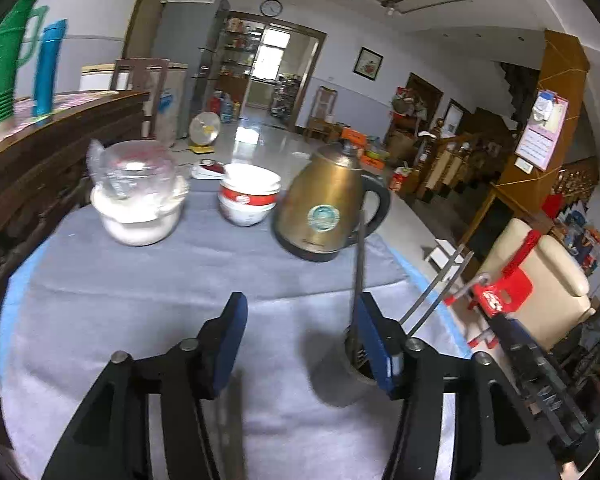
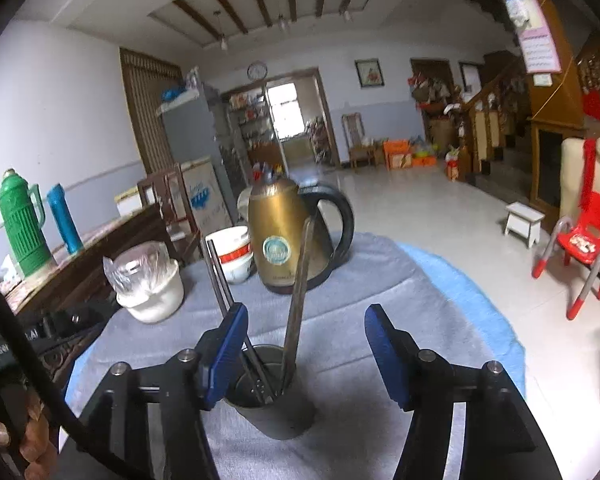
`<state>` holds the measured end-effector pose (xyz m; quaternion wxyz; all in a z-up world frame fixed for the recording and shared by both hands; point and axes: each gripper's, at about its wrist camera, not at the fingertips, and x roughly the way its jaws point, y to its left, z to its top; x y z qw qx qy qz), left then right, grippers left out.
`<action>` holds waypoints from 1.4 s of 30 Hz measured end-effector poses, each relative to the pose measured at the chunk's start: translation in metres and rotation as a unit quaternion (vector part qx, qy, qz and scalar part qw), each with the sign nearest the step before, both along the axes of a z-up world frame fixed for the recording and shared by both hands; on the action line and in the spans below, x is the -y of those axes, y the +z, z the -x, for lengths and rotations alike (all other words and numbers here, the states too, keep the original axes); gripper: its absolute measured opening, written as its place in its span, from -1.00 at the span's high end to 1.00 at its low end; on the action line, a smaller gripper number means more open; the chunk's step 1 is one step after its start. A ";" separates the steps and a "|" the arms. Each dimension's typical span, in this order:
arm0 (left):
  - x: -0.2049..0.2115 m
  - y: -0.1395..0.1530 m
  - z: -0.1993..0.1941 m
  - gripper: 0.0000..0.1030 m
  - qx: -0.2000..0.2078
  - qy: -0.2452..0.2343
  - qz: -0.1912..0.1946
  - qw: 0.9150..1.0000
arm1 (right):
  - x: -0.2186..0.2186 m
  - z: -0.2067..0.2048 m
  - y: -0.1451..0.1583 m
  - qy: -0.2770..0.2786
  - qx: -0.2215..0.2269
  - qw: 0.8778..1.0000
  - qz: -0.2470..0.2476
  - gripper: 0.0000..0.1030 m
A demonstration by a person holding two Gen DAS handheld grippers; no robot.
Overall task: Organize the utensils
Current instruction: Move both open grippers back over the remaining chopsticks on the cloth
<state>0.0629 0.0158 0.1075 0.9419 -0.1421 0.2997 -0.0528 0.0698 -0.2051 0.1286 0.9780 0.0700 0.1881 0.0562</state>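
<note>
A grey metal utensil cup (image 2: pixel 274 404) stands on the grey cloth, also seen in the left wrist view (image 1: pixel 346 376). In it stand a pair of dark chopsticks (image 2: pixel 218 276) leaning left and a flat metal utensil handle (image 2: pixel 298 292) leaning right. My right gripper (image 2: pixel 304 350) is open and empty, its jaws spread just above the cup. My left gripper (image 1: pixel 300 338) is open and empty, to the left of the cup; its right finger (image 1: pixel 374 344) is beside the cup's rim. The chopsticks (image 1: pixel 438 284) and the handle (image 1: pixel 358 264) show there too.
A gold electric kettle (image 2: pixel 282 236) stands behind the cup. A red and white bowl stack (image 2: pixel 232 252) and a white bowl with a plastic bag (image 2: pixel 150 282) are to its left. A dark wooden cabinet (image 1: pixel 40 160) borders the table's left. A red child's chair (image 2: pixel 584 240) stands on the floor.
</note>
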 end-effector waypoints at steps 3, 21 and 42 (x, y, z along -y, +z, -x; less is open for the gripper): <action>-0.011 -0.008 0.012 -0.16 -0.015 0.012 -0.013 1.000 | -0.001 0.020 0.000 0.007 0.000 1.000 -0.014 -0.25; -0.067 -0.094 0.063 -0.25 -0.177 0.090 -0.058 0.978 | -0.087 0.055 -0.093 0.129 -0.171 0.977 -0.014 -0.26; -0.078 -0.115 0.066 -0.25 -0.232 0.124 -0.088 0.961 | -0.101 0.048 -0.111 0.145 -0.213 0.966 -0.003 -0.26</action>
